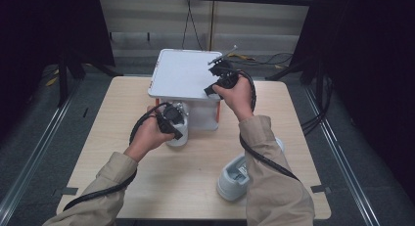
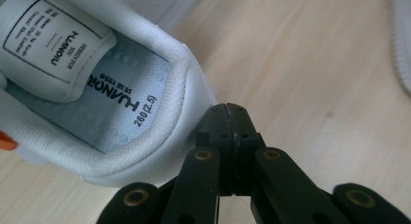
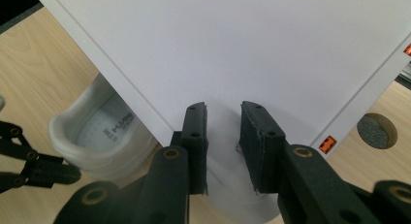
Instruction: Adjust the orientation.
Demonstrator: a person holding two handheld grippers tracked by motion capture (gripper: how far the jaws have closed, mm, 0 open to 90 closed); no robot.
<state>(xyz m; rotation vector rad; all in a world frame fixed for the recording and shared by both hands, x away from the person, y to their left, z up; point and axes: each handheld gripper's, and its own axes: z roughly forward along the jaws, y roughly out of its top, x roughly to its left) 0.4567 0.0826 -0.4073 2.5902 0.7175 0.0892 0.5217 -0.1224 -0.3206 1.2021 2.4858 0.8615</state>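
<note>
left gripper view: left gripper [image 2: 231, 110] is sitting clenched, empty, beside the white shoe [image 2: 97, 83] at frame left — light, soft, so pinching the padded heel collar looks best; right gripper [image 3: 224, 118] is gaping over the box lid [image 3: 242, 44], gripping nothing.

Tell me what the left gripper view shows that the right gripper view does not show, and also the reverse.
Left gripper view alone: the printed label on the tongue of the white fabric shoe, and that the left gripper has its jaws shut beside the heel. Right gripper view alone: the flat white panel, its small orange tabs, a round hole in the table, and the right gripper, jaws apart. Both: the shoe, its grey printed insole, the light wooden table, the left gripper.
</note>
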